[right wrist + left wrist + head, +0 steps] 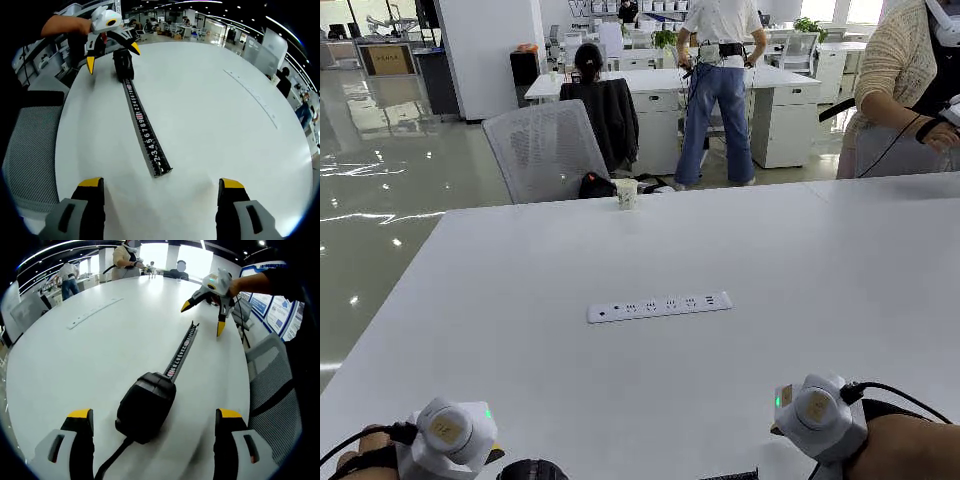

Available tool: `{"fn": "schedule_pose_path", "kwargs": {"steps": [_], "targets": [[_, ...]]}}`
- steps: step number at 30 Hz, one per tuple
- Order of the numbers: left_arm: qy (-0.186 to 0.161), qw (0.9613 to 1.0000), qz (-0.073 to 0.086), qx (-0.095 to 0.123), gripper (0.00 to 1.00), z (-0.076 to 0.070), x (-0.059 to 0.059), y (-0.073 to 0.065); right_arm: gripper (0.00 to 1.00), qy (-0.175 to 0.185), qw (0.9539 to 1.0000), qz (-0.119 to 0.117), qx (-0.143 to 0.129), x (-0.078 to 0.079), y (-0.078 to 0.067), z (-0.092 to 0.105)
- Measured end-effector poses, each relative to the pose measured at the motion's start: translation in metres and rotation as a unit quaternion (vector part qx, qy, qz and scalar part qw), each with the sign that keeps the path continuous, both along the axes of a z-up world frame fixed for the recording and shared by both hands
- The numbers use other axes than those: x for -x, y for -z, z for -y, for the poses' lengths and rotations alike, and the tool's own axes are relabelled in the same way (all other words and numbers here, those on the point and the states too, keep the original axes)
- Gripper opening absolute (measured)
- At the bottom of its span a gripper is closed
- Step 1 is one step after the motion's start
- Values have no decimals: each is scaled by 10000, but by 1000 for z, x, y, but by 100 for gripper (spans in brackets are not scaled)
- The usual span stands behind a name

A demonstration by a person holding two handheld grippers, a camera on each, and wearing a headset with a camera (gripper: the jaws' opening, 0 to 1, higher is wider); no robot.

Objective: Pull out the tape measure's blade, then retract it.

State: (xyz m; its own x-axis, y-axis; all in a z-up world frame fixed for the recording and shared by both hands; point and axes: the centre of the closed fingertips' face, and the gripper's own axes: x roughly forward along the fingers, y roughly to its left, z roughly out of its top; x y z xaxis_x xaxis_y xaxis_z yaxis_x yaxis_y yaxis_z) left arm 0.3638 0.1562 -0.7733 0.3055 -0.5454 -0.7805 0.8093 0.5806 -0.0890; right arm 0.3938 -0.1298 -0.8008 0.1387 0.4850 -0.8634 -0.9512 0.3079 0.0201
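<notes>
The tape measure case [146,407] lies between the wide-open, empty fingers of the left gripper [155,415], its blade [145,132] drawn out along the bench [210,125] to just ahead of the equally open, empty right gripper [160,183]; unclamped, the case may skid when the blade snaps back.

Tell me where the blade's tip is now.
In the right gripper view the blade tip lies on the table just ahead of the right gripper, centred between its open jaws.
</notes>
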Motion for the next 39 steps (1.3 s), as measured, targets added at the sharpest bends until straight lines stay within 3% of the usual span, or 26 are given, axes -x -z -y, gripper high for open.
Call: {"fn": "schedule_pose_path", "kwargs": {"steps": [2, 6, 10, 12, 17, 20, 22, 23, 25, 30, 33, 35, 36, 39], "targets": [[-127, 9999, -106, 18, 99, -2, 5, 2, 98, 147, 9999, -34, -36, 0, 2, 4], [-242, 9996, 124, 23, 99, -8, 3, 2, 99, 336, 9993, -120, -119, 5, 6, 11], [-523, 9985, 81, 113, 99, -14, 2, 1, 99, 467, 9985, -153, -225, 10, 6, 14], [-569, 9981, 220, 68, 99, -19, 0, 0, 99, 562, 9981, -114, -223, 10, 7, 18], [-808, 9962, 274, 163, 99, -24, 3, -9, 99, 829, 9961, 78, -300, 6, 2, 25], [-1155, 9931, 189, 40, 99, -36, 4, -8, 99, 960, 9945, 23, -428, 7, -1, 28], [-1273, 9916, -18, 216, 99, -34, 10, -8, 99, 1050, 9932, 84, -488, 7, -4, 29], [-1278, 9914, 32, 274, 99, -35, 10, -9, 99, 1062, 9930, 103, -509, 8, -5, 29], [-1239, 9914, 302, 310, 99, -36, 10, -15, 99, 1118, 9919, 175, -579, 8, -9, 31], [-1521, 9859, 382, 589, 99, -39, 12, -24, 99, 1366, 9868, 363, -797, 6, -19, 33], [-1533, 9848, 540, 605, 99, -44, 15, -26, 99, 1497, 9841, 366, -882, 7, -23, 35], [-1532, 9823, 764, 762, 99, -43, 16, -32, 99, 1503, 9826, 459, -991, 8, -28, 35], [-1552, 9817, 754, 800, 99, -44, 19, -33, 99, 1513, 9822, 477, -1006, 10, -29, 36], [-1612, 9810, 902, 599, 99, -52, 24, -31, 99, 1483, 9821, 549, -1022, 15, -33, 37]]}}
